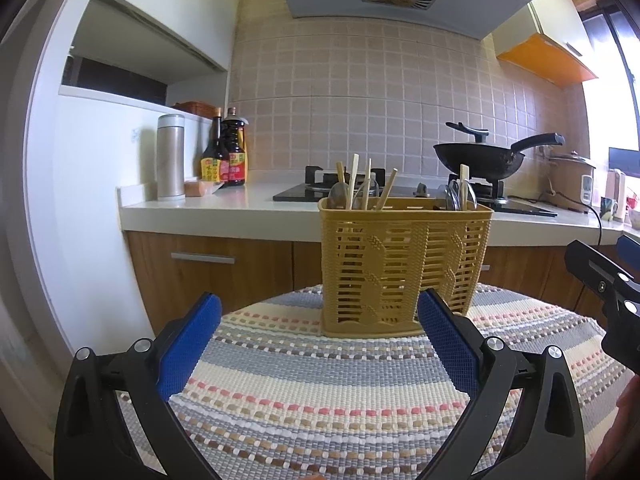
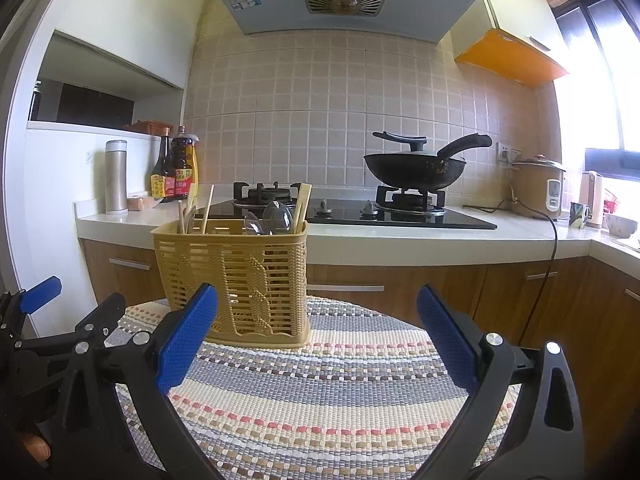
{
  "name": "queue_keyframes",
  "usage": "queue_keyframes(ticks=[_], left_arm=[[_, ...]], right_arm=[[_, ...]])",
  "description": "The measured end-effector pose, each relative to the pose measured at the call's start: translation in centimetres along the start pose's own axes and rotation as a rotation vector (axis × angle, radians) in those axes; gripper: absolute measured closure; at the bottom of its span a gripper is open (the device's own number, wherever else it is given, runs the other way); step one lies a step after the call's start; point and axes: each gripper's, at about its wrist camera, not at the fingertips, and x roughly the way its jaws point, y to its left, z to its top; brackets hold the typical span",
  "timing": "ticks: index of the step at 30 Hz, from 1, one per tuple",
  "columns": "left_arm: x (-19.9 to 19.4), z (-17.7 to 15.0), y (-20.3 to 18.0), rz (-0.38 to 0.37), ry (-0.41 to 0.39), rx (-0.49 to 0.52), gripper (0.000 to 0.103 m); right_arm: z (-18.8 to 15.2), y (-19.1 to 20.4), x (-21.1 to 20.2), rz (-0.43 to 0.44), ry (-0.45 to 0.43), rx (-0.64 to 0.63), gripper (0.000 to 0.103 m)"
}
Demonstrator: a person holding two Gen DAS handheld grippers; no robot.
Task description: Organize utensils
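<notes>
Utensil basket (image 1: pixel 404 268) upright on striped mat (image 1: pixel 320 400), kitchen

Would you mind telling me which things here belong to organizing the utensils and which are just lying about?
Job:
yellow utensil basket
chopsticks
spoons
left hand-held gripper, open
right hand-held gripper, open

Lying about:
wok
sauce bottles
steel flask
rice cooker

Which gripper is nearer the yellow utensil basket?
Left. The left gripper faces the yellow utensil basket head-on, its right finger beside the basket's base. The right gripper sits off to the basket's right, both open.
</notes>
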Motion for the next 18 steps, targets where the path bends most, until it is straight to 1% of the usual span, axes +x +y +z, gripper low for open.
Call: queue_keyframes(ticks=[18], left_arm=[[0.06, 0.04, 0.05, -0.002, 0.006, -0.005, 0.008]], right_arm=[[-0.05, 0.13, -0.01, -0.007, -0.001, -0.002, 0.008]])
